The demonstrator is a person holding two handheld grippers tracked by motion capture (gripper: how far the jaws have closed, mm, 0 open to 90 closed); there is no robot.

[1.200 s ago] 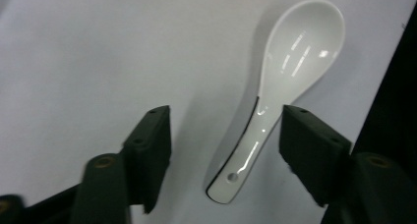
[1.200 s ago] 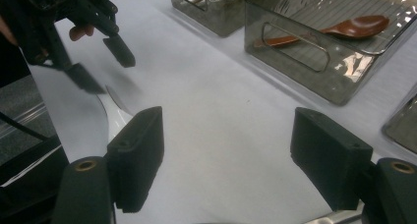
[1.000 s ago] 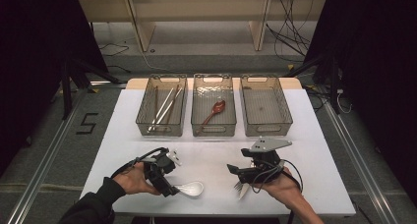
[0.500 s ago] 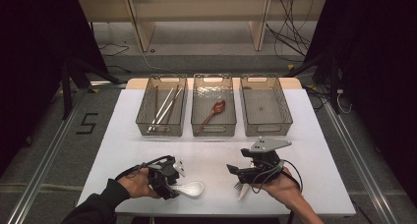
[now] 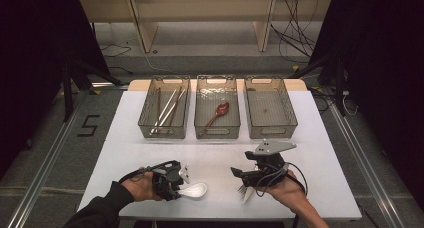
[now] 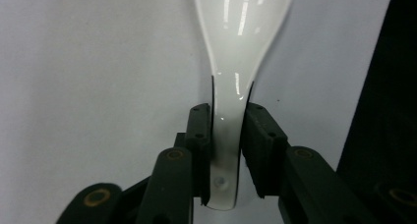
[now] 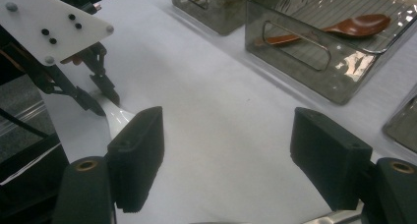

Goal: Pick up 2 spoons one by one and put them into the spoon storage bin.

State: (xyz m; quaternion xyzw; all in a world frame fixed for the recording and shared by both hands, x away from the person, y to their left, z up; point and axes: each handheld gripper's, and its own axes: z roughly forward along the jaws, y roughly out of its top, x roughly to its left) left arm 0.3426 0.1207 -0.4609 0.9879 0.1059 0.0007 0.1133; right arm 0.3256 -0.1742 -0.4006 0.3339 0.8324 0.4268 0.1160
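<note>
On the white table (image 5: 125, 133), three grey bins stand side by side along the far edge: the left bin (image 5: 164, 108) holds chopsticks (image 5: 167, 108), the middle bin (image 5: 216, 108) a brown spoon (image 5: 216, 113), the right bin (image 5: 270, 108) nothing visible. Near the front edge, the left gripper (image 5: 176, 187) has just been closing and now pinches the handle of the white spoon (image 6: 231, 86) between both pads; its bowl lies on the table surface. Well apart to the right, the right gripper (image 7: 228, 150) has its jaws spread wide over bare table, just above a metal fork (image 5: 244, 192).
</note>
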